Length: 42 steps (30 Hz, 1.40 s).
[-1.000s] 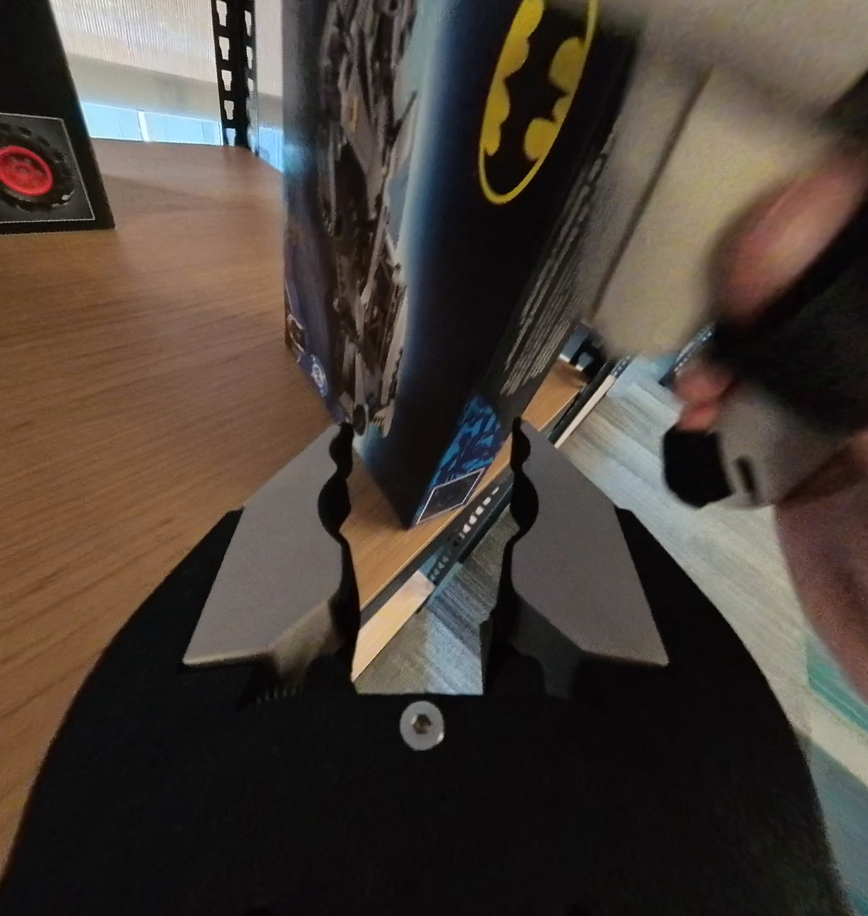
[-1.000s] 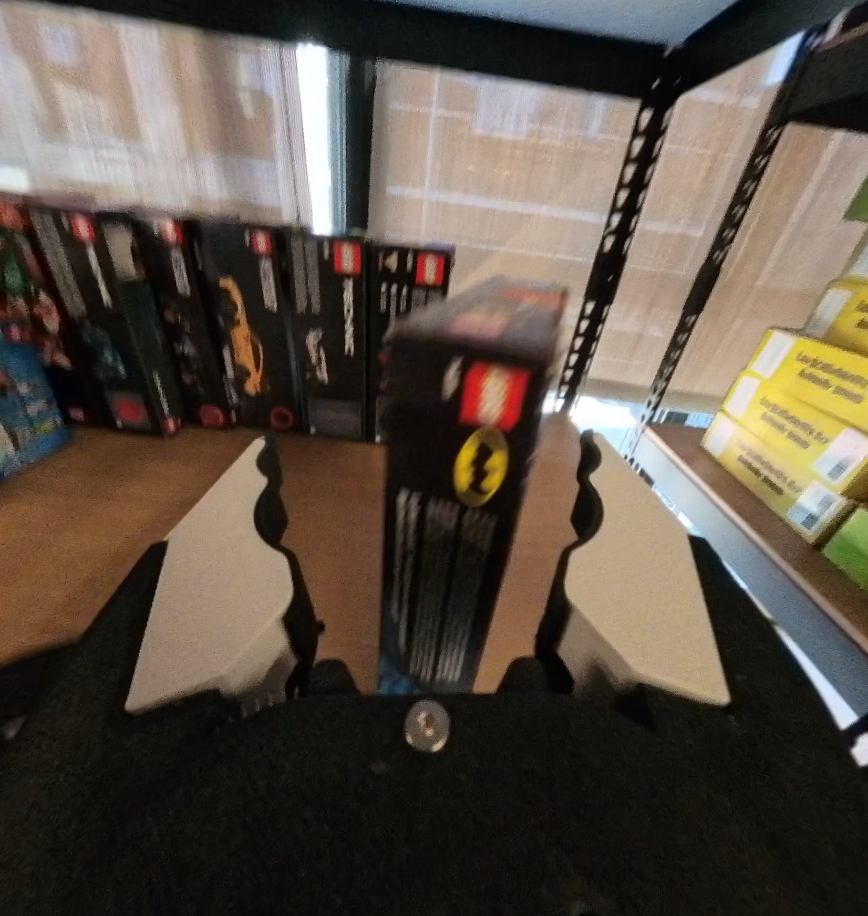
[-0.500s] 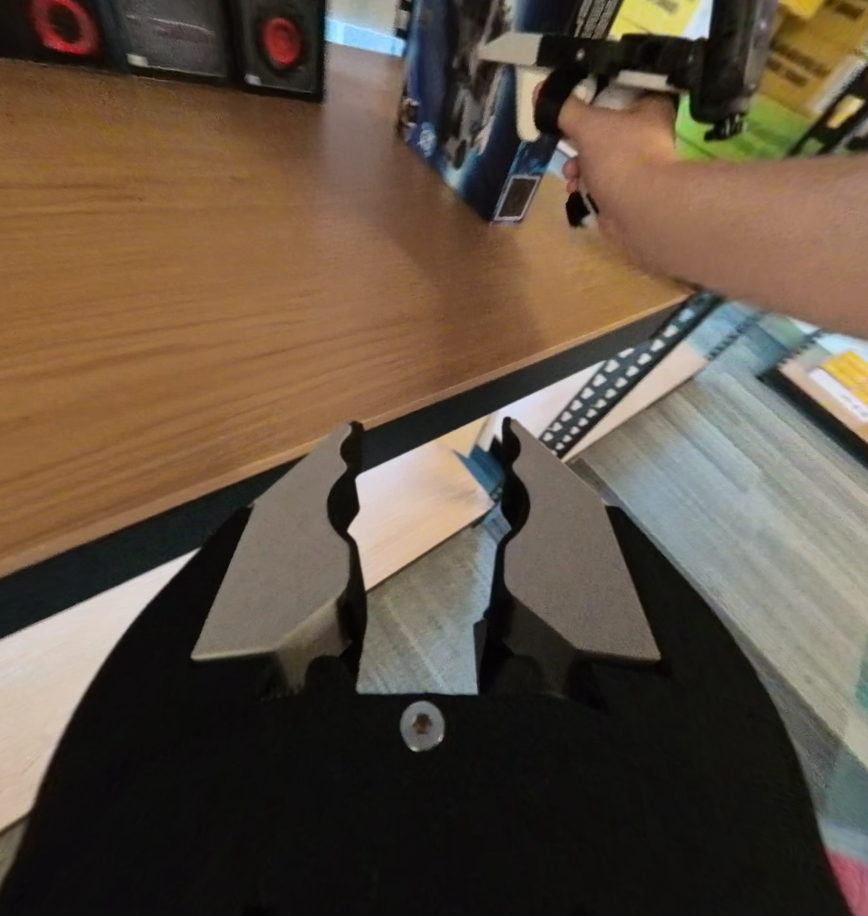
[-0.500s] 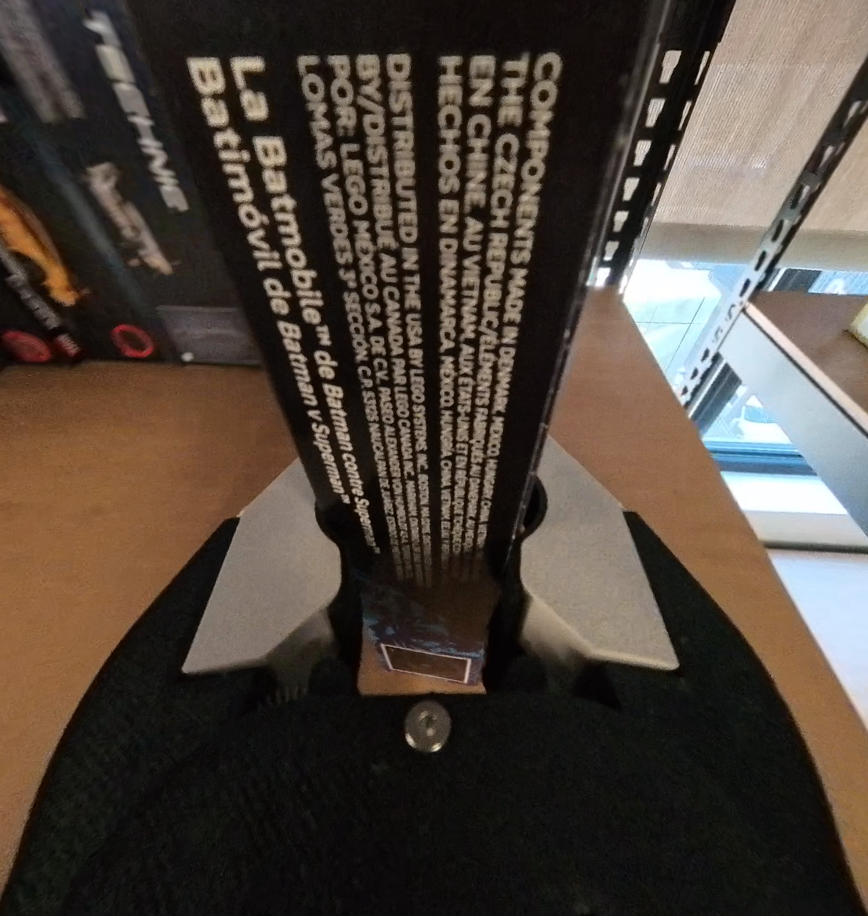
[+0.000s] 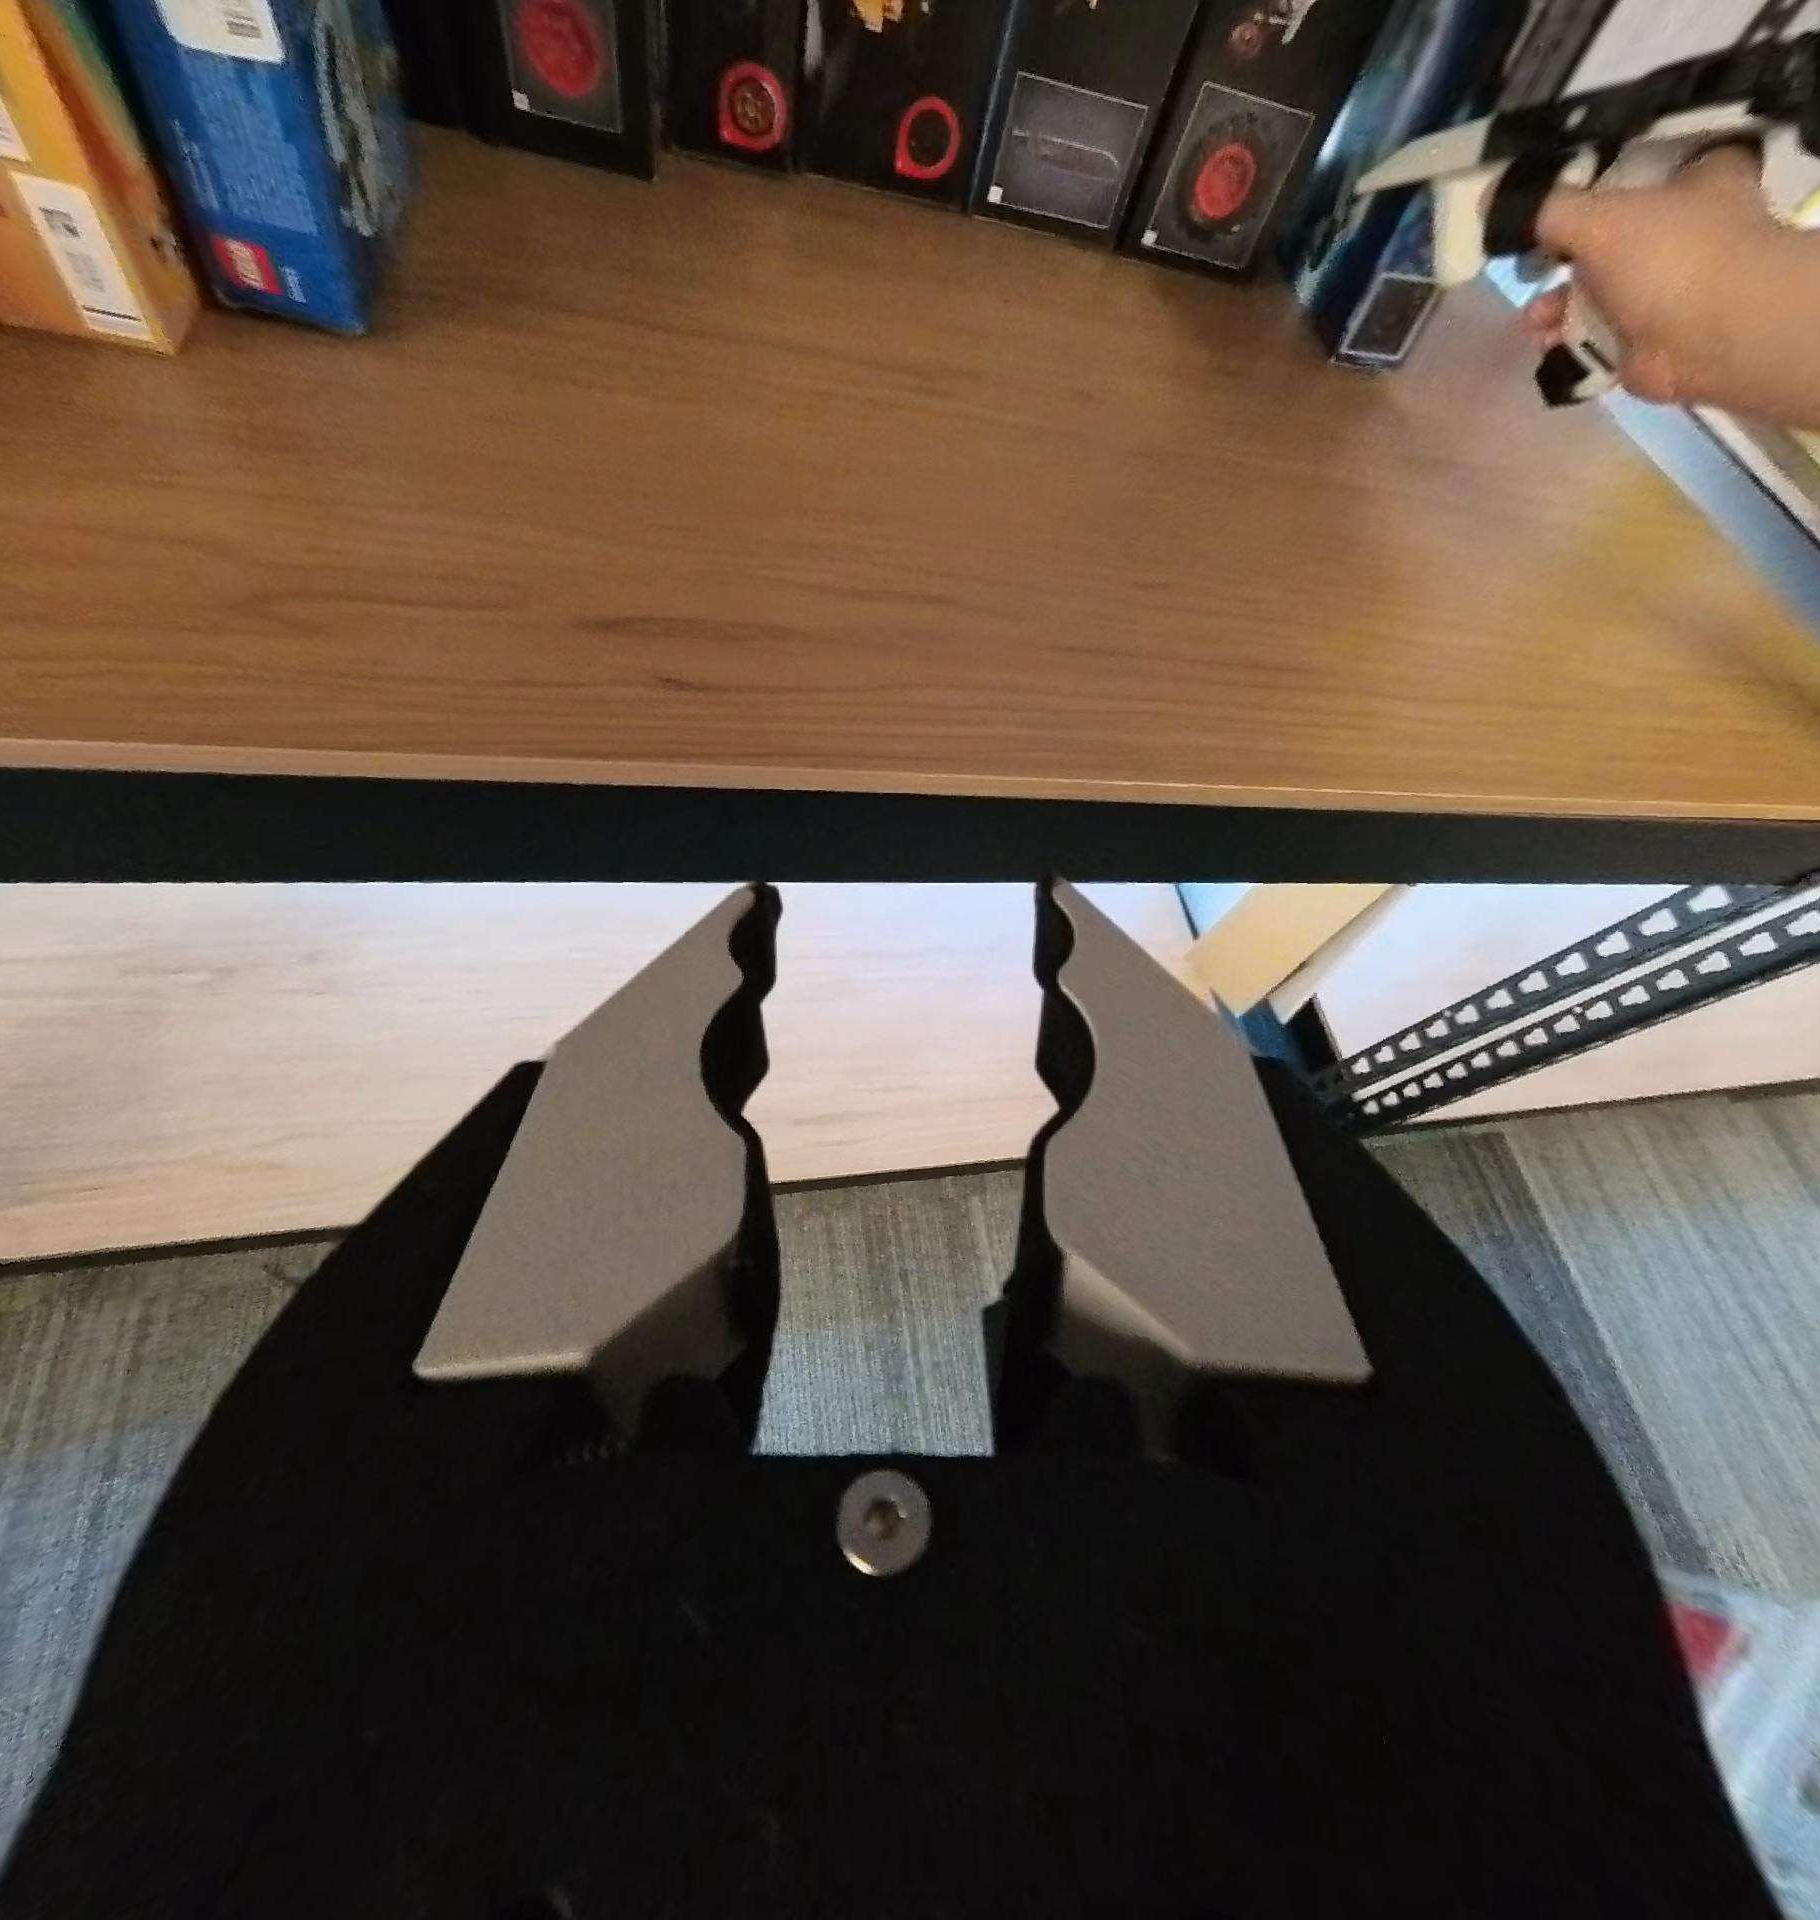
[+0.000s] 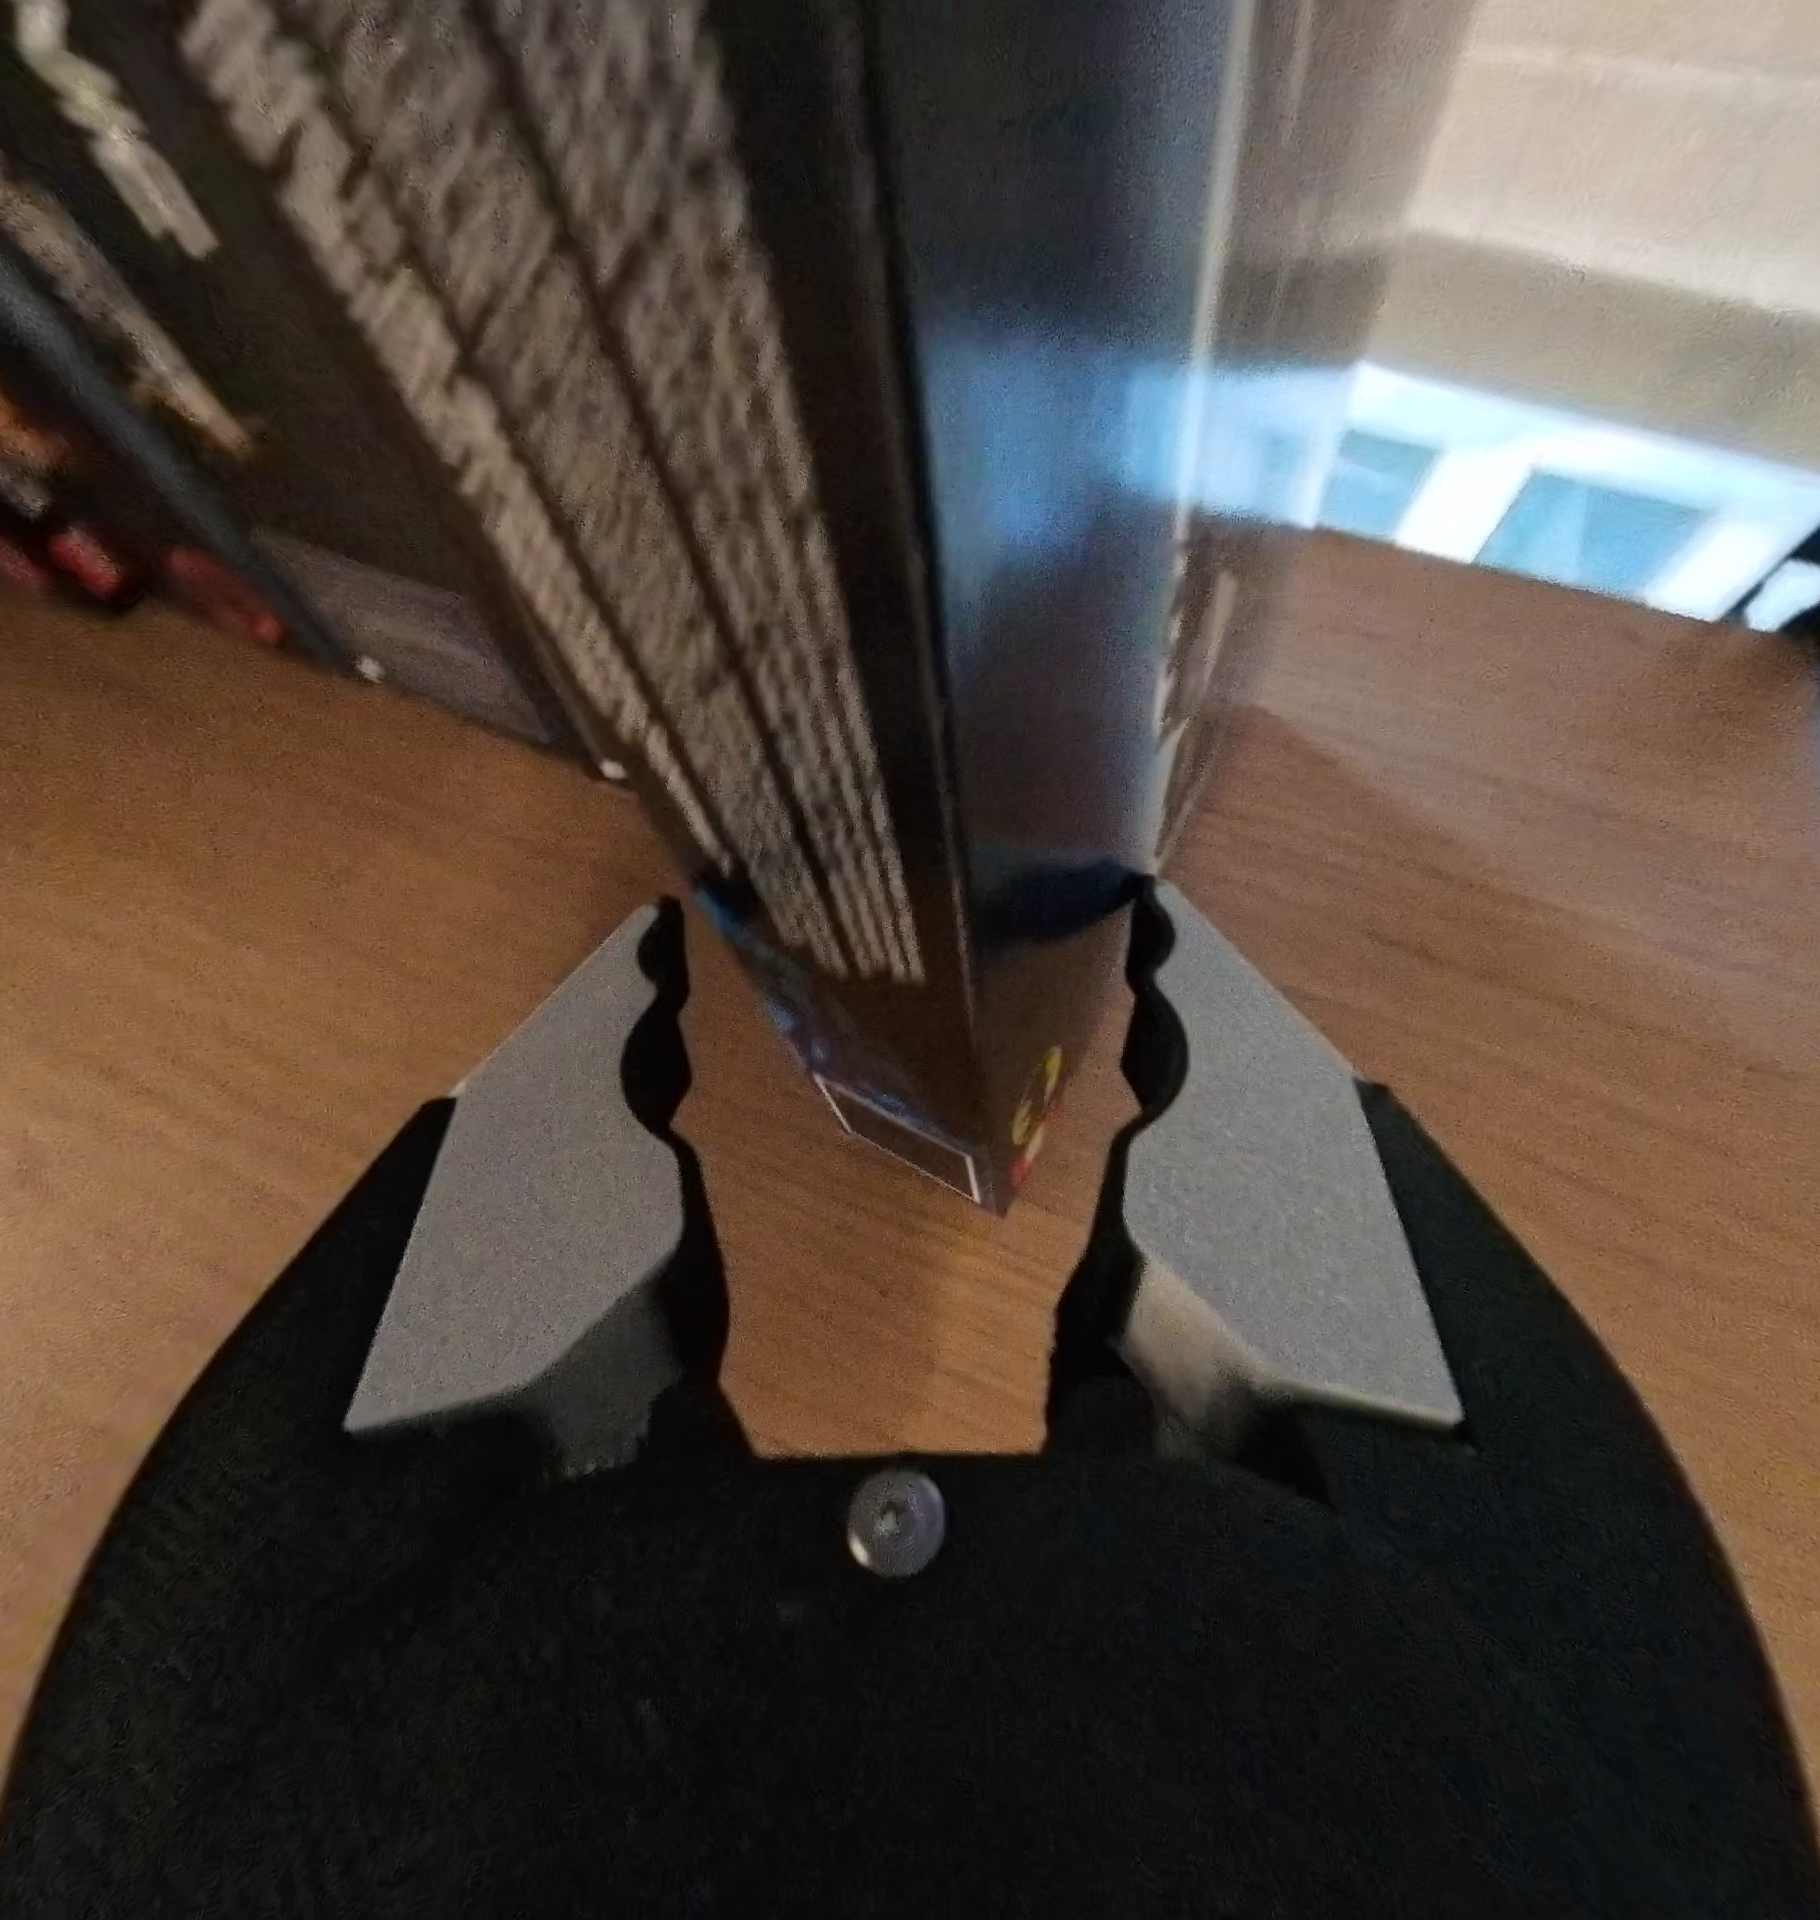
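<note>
A tall dark box with a yellow emblem stands upright on the wooden shelf, its near corner pointing at me. My right gripper is open, its jaws standing either side of that corner without touching it. In the left wrist view the same box stands at the right end of a row of boxes, with the right gripper and a person's hand against it. My left gripper is open and empty, just below the shelf's black front edge.
A row of dark boxes with red wheel pictures lines the back of the shelf. A blue box and yellow boxes stand at the left. Below are a lower pale shelf, a perforated black rail and grey carpet. The gap from one gripper's tips to the other's is roughly 55 cm.
My right gripper has opened and let go of the dark box, which now stands turned corner-on. My left gripper has drawn back and swung to face the shelf front.
</note>
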Available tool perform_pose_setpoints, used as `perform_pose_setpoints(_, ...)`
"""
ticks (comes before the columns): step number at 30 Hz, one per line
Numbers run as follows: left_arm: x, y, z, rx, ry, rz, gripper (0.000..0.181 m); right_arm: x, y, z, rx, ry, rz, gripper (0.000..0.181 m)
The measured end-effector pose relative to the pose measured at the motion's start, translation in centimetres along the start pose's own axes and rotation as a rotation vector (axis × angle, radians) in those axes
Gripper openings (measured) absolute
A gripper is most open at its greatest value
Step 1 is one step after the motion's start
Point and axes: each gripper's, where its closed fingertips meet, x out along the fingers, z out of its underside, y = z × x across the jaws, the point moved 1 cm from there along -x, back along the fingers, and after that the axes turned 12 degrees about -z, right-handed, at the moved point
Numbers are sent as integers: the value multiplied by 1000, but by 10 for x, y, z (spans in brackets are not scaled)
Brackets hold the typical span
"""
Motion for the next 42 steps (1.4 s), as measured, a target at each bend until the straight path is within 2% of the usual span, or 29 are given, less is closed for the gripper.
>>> perform_pose_setpoints(1, -1, 6, 1, 0, -1, 9, 48, -1, -2, 3, -63, 4, -26, 84)
perform_pose_setpoints(3, -2, 15, 4, 22, 0, 19, 48, -4, 5, 12, -129, -23, -30, 69)
perform_pose_setpoints(10, 0, 28, 17, 35, -12, 35, 47, 7, 20, 7, 2, 33, -187, 70)
perform_pose_setpoints(20, 3, 30, 26, 17, -34, 25, 45, 50, 20, -15, -8, -4, -194, 70)
perform_pose_setpoints(23, 3, 27, 22, 9, -26, 18, 44, 52, 22, -15, -18, -22, -204, 71)
perform_pose_setpoints(27, 1, 25, 25, 2, -34, 16, 44, 50, 23, 2, -43, -122, -196, 68)
perform_pose_setpoints(29, -2, 25, 29, -2, -41, 20, 43, 46, 13, 13, -98, -112, -201, 70)
perform_pose_setpoints(32, -7, 25, 34, 0, -54, 33, 43, 29, -5, 32, -122, -88, -162, 63)
perform_pose_setpoints(33, -9, 24, 34, 5, -52, 34, 43, 19, -19, 35, -135, -52, -170, 55)
perform_pose_setpoints(35, -14, 20, 31, 5, -39, 38, 43, -9, -49, 43, -181, 1, -140, 51)
perform_pose_setpoints(39, -32, 8, 19, 17, 11, 56, 43, -86, -125, 71, -288, 35, -91, 42)
perform_pose_setpoints(42, -56, -6, 2, 39, 65, 69, 44, -156, -183, 101, -491, -28, -79, 26)
